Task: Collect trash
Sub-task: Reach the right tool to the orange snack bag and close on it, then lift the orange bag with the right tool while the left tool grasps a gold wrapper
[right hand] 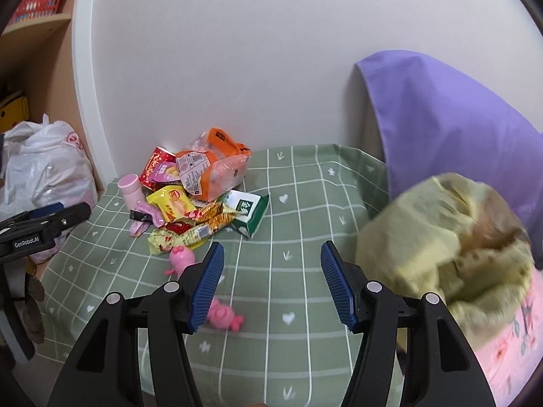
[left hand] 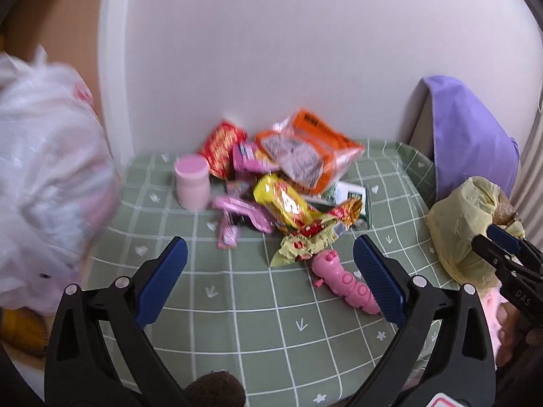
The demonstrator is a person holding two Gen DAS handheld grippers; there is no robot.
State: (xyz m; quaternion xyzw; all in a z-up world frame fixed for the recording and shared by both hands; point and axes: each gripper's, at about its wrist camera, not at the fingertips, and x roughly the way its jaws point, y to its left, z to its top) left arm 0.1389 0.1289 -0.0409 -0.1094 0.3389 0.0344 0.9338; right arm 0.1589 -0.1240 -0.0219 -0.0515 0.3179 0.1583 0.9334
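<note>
A heap of snack wrappers [left hand: 288,186] [right hand: 190,196] lies near the wall on a green checked tablecloth [left hand: 237,305] [right hand: 288,288]: an orange bag [left hand: 312,149] [right hand: 217,166], yellow and red packets, a green carton [right hand: 249,212]. A pink bottle [left hand: 191,181] [right hand: 130,190] stands left of it. A pink toy [left hand: 342,281] [right hand: 183,257] lies in front. My left gripper [left hand: 269,278] is open and empty, in front of the heap. My right gripper [right hand: 271,279] is open and empty over bare cloth, to the right of the toy.
A white plastic bag [left hand: 44,176] [right hand: 44,166] sits at the table's left edge. A yellow bag [left hand: 465,224] [right hand: 441,247] sits at the right, with a purple cloth [left hand: 468,132] [right hand: 451,122] behind it. A white wall backs the table. Wooden shelves [right hand: 37,20] stand far left.
</note>
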